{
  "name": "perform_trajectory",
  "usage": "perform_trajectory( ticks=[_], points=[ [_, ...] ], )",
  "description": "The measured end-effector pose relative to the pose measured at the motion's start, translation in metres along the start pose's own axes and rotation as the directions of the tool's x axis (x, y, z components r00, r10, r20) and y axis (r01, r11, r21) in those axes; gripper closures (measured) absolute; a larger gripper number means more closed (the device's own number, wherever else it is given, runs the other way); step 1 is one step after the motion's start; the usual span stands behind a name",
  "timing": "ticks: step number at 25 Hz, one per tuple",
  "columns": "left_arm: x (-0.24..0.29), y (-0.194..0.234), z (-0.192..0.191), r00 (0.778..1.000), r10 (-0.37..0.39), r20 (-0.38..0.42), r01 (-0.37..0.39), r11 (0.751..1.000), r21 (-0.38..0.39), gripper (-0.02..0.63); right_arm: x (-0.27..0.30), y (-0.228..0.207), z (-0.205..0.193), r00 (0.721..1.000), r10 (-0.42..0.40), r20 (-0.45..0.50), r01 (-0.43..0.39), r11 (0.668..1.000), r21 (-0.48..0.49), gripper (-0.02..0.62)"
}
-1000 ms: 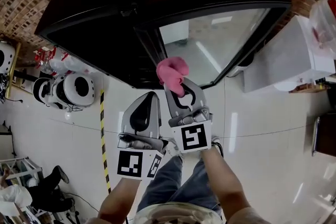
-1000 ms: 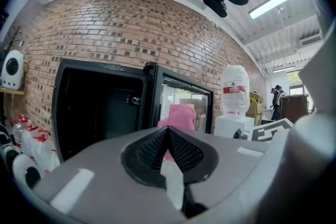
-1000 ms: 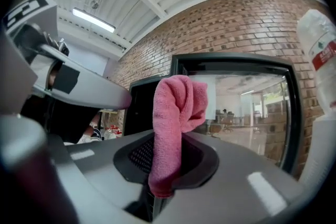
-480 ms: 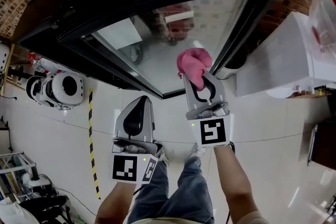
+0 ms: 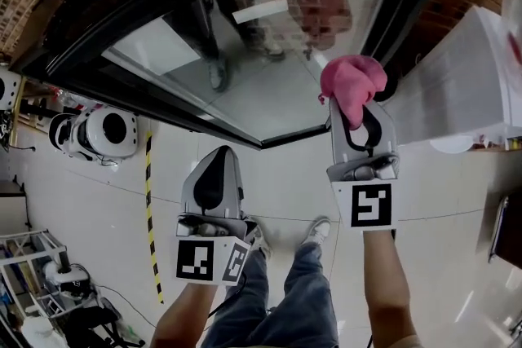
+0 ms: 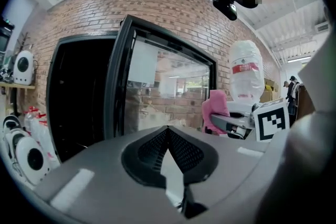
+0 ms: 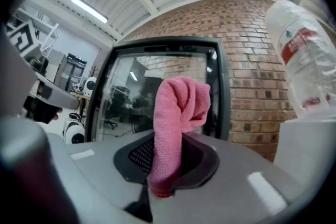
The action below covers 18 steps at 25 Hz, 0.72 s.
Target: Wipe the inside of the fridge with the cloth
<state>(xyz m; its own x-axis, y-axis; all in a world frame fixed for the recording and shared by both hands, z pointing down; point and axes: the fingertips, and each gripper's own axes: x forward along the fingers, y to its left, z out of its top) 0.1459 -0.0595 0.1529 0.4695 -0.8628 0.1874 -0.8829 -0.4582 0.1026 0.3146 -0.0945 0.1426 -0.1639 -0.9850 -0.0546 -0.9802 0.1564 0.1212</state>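
Note:
The black fridge's glass door (image 5: 245,69) fills the top of the head view. In the left gripper view the glass door (image 6: 168,86) stands open beside the dark fridge interior (image 6: 79,92). My right gripper (image 5: 352,112) is shut on a pink cloth (image 5: 352,80), which bunches above the jaws near the door's right edge. In the right gripper view the pink cloth (image 7: 178,113) rises out of the right gripper (image 7: 167,140) in front of the glass. My left gripper (image 5: 217,157) hangs lower and to the left, shut with nothing in it. The pink cloth (image 6: 215,107) also shows at the right of the left gripper (image 6: 168,132).
A white water dispenser (image 5: 465,85) with a large bottle (image 7: 302,55) stands right of the fridge. White round machines (image 5: 106,134) sit on the floor at the left, by a yellow-black tape line (image 5: 151,208). A brick wall (image 6: 173,8) is behind the fridge.
The right gripper has carried the pink cloth to the right, from the door's middle to its right edge. The left gripper has barely moved. The glass door fills more of the head view.

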Motion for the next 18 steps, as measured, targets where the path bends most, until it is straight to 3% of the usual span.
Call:
perform_trajectory(
  ticks=[7, 11, 18],
  points=[
    [0.0, 0.032, -0.01, 0.997, -0.069, -0.021, 0.07, 0.996, 0.062, 0.592, 0.004, 0.117, -0.007, 0.995, 0.097, -0.014, -0.095, 0.99, 0.107, 0.534],
    [-0.006, 0.062, -0.016, 0.996, -0.088, -0.02, 0.09, 0.994, 0.068, 0.592, 0.011, 0.182, -0.033, 0.979, 0.175, -0.105, -0.168, 0.983, 0.071, 0.534],
    [-0.019, 0.1, -0.021, 0.992, -0.123, -0.004, 0.122, 0.988, 0.097, 0.592, 0.029, 0.244, -0.05, 0.98, 0.177, -0.09, -0.169, 0.981, 0.097, 0.534]
  ],
)
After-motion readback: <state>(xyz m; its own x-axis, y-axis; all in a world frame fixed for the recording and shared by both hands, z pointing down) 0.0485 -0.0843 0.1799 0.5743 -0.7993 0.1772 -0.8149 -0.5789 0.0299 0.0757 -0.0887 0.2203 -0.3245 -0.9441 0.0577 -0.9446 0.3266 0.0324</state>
